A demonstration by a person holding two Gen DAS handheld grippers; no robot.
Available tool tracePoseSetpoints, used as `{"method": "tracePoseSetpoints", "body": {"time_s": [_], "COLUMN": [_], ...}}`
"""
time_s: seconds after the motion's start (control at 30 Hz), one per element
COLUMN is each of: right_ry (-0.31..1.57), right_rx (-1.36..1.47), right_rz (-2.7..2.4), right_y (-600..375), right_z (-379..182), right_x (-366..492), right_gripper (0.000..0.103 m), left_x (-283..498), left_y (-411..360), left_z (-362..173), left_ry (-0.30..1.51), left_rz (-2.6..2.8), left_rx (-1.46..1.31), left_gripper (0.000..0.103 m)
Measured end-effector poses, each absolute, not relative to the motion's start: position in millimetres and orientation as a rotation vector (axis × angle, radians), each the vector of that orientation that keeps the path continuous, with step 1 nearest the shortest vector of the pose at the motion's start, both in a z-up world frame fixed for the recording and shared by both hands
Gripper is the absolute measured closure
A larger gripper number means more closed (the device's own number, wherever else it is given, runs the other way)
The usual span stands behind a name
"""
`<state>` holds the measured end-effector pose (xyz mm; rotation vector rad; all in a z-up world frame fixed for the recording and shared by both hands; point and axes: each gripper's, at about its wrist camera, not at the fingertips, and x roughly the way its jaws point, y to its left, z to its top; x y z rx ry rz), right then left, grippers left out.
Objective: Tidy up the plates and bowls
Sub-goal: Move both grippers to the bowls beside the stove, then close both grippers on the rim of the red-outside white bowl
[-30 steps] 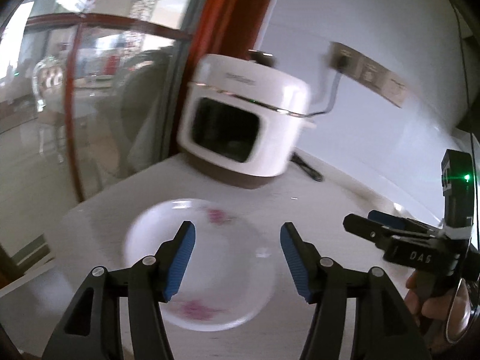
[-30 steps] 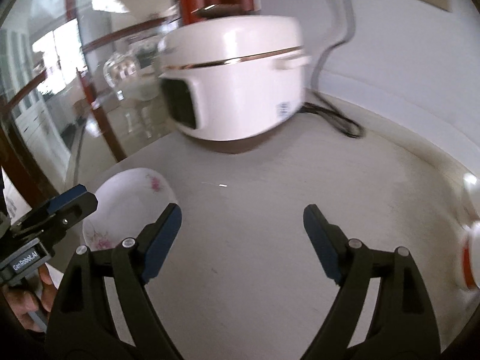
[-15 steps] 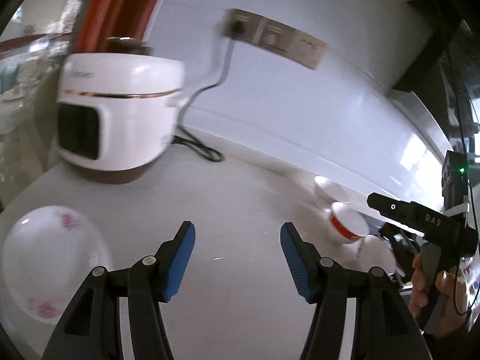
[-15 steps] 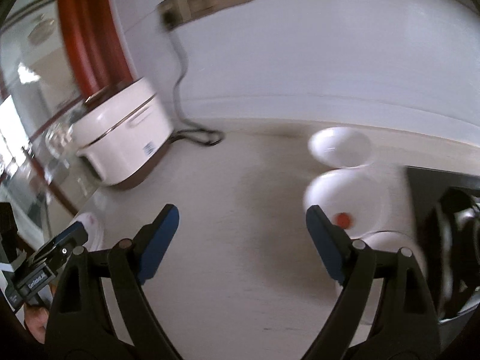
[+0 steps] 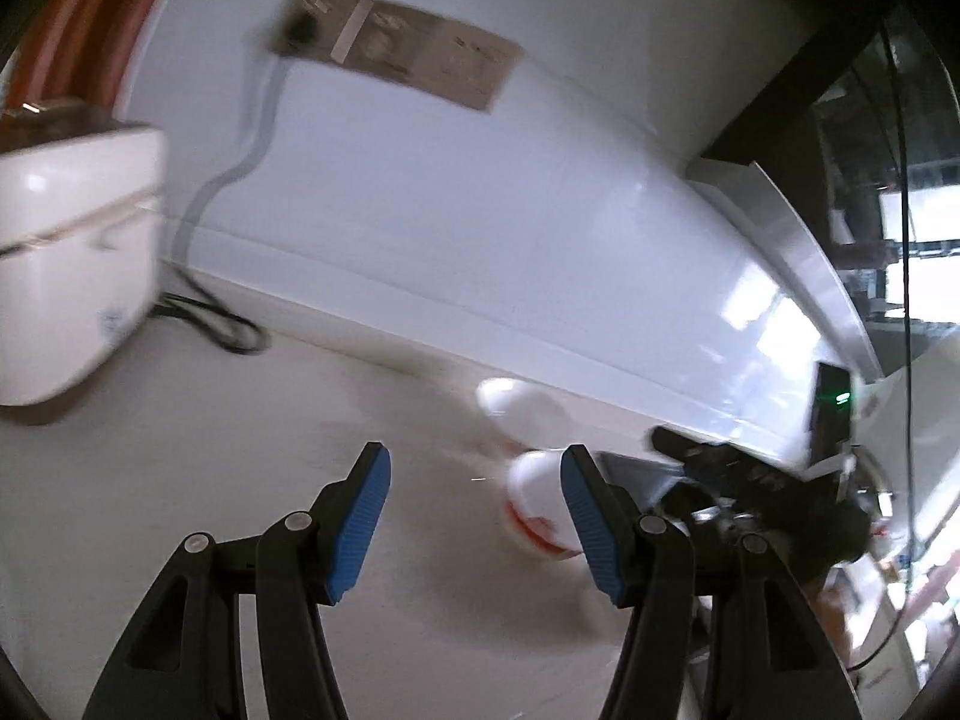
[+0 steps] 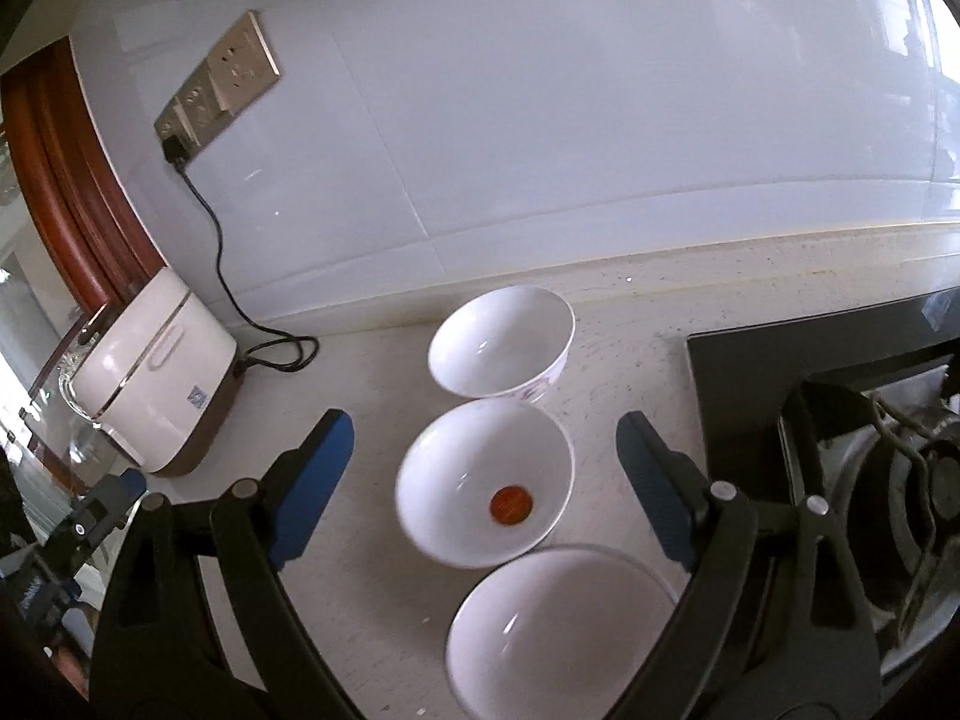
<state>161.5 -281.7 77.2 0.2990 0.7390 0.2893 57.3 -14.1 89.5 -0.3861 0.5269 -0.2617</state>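
Looking along the left claw (image 5: 474, 513), its blue pads stand wide apart with nothing between them, above a pale tabletop (image 5: 300, 420); this view is smeared by motion, so detail is poor. A white rice cooker (image 5: 66, 276) sits at the left edge with its cord running up to a wall socket strip (image 5: 396, 51). Past the right pad, a white bowl (image 5: 519, 408) lies near the wall and a red-trimmed bowl (image 5: 537, 510) sits closer, partly hidden by the pad; the dark body of the other tool (image 5: 750, 480) reaches in beside them. From the right wrist the picture is sharp: the right claw (image 6: 483, 489) is spread open and empty, hovering over a row of three bowls. The far bowl (image 6: 501, 342) is nearest the wall, the middle bowl (image 6: 483, 483) with a red mark in its bottom lies right between the pads, and the near bowl (image 6: 561, 630) is lowest in view, its rim close to the middle one. A black stove top (image 6: 810, 354) lies just to the right. The step in hand looks like the approach to the bowls, no grasp yet made. Next, the right claw would likely need to descend and close over one rim, probably the middle bowl's, without knocking its neighbours.
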Motion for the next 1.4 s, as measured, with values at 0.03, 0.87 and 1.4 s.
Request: {"method": "tracePoseSetpoints", "body": {"time_s": [0.03, 0.87, 1.4], "right_ry": [0.742, 0.95, 0.97], "right_rx": [0.298, 0.159, 0.112], "right_rz": [0.288, 0.23, 0.27], "right_y": [-284.3, -273.6, -263.8], "right_z": [73.1, 11.5, 7.7], "right_x": [163.6, 183.4, 177.5], "right_gripper": [0.012, 0.049, 0.073], "left_x": [65.0, 160.2, 162.5], "left_y": [-19.0, -79.8, -80.7], "left_z": [87.2, -12.6, -24.4], "left_ry": [0.538, 0.832, 0.859], "left_rz": [-0.268, -0.48, -0.471], "left_rx": [-0.39, -0.535, -0.551], "left_gripper": [0.043, 0.057, 0.074]}}
